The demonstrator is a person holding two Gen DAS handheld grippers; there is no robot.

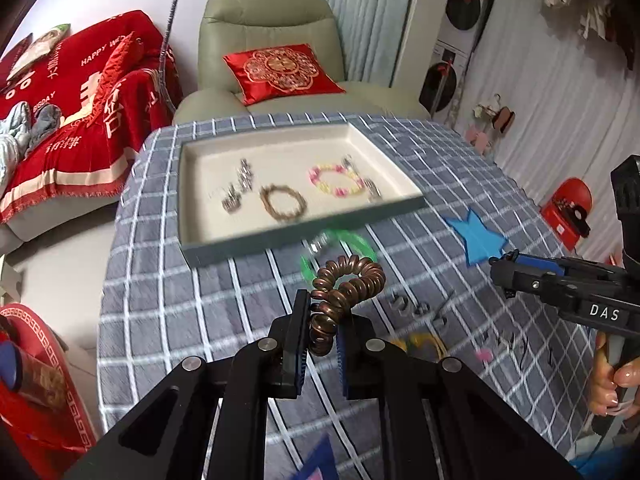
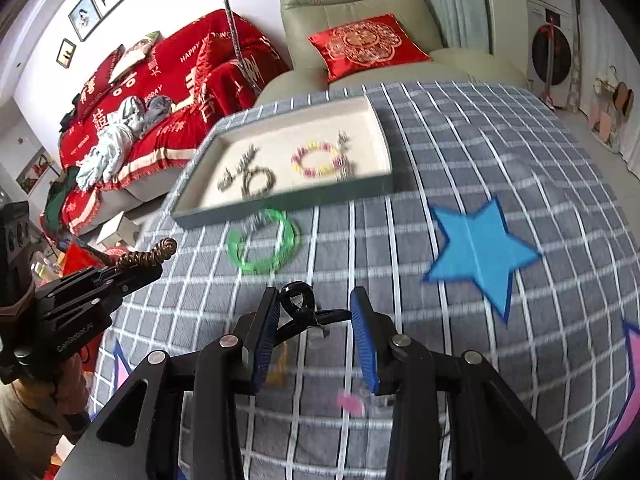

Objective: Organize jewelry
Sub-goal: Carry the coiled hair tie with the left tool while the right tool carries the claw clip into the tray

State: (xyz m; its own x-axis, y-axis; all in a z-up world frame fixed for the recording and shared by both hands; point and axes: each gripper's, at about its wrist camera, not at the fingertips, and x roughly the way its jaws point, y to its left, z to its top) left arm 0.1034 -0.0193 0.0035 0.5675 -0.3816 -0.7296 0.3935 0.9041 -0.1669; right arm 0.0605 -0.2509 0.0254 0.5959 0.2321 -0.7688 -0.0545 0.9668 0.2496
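Observation:
My left gripper [image 1: 322,320] is shut on a brown spiral hair tie [image 1: 344,292] and holds it above the checked cloth, short of the tray [image 1: 192,184]. It also shows in the right wrist view [image 2: 132,270] at the left. The cream tray holds a brown bead bracelet [image 1: 283,202], a pink-and-yellow bracelet [image 1: 335,179] and silver pieces [image 1: 237,188]. A green bangle [image 2: 264,246] lies just in front of the tray. My right gripper [image 2: 314,320] is shut on a black hair clip [image 2: 304,312], held above the cloth.
A blue star patch [image 2: 478,248] is on the cloth at the right. Small loose items [image 1: 418,312], a yellow piece and a pink piece lie near my left gripper. A green armchair [image 1: 272,20] and a red-covered sofa [image 1: 80,100] stand behind the table.

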